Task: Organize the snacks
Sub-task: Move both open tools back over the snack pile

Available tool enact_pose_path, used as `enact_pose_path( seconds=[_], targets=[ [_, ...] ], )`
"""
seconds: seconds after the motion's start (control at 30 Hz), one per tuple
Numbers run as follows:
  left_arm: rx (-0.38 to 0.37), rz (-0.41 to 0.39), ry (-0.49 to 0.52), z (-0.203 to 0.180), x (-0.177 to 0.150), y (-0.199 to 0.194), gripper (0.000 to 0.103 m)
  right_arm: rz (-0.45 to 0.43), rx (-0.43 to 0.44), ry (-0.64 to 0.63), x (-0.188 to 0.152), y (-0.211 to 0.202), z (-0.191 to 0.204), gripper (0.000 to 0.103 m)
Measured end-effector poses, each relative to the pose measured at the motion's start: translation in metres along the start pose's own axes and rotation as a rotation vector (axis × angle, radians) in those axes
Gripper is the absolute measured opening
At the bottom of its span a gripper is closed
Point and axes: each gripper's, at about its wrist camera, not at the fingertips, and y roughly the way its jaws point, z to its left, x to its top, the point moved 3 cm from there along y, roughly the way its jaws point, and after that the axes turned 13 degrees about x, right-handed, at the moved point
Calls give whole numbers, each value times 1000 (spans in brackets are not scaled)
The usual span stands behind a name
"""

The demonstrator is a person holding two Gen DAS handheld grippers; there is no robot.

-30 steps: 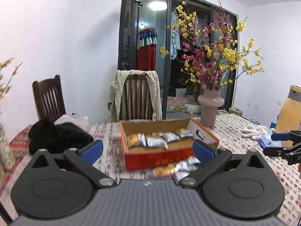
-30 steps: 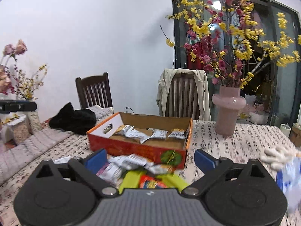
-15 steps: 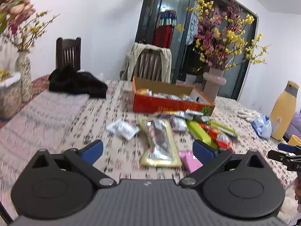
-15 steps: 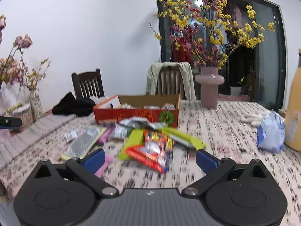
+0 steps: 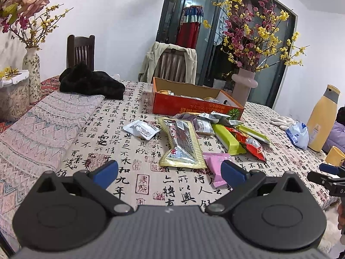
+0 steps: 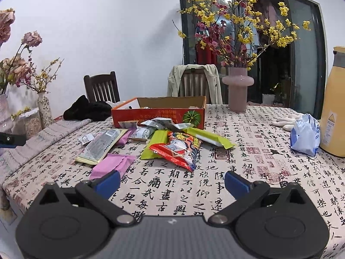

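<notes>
An orange cardboard box [image 5: 194, 105] with several small snack packets inside sits mid-table; it also shows in the right wrist view [image 6: 159, 113]. In front of it lies a pile of loose snacks: a gold-edged silver packet [image 5: 181, 142], a pink packet [image 5: 215, 164], a green bar [image 5: 228, 138], a red packet [image 6: 179, 149] and a small white packet [image 5: 141, 129]. My left gripper [image 5: 169, 172] is open and empty, held above the near table edge. My right gripper [image 6: 171, 182] is open and empty, also short of the pile.
A pink vase of flowers [image 6: 237, 90] stands behind the box. A yellow bottle [image 6: 333, 108], a blue-white bag [image 6: 305, 133] and white gloves [image 6: 286, 120] are at the right. A black cloth [image 5: 90, 84], a folded runner [image 5: 43, 127] and vases [image 5: 32, 75] are at the left.
Both grippers have pulled back from just in front of the box to the near table edge and risen, so the whole snack pile is now in view. Both stay open.
</notes>
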Motion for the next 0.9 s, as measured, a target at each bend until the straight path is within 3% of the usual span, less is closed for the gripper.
enact_pose_path(
  seconds=[0.27,0.63,0.77,0.9],
  targets=[
    [-2,30,9,-6,7,17,103,20,1,12,2,15,-7,103],
    [-9,114,23,-20,14,72,103,78,5,21,12,57,-21,103],
    [-17,133,30,-24,15,89,103,90,68,48,16,76,-14,103],
    [-17,153,32,-25,16,105,103,144,172,9,17,114,21,103]
  ],
)
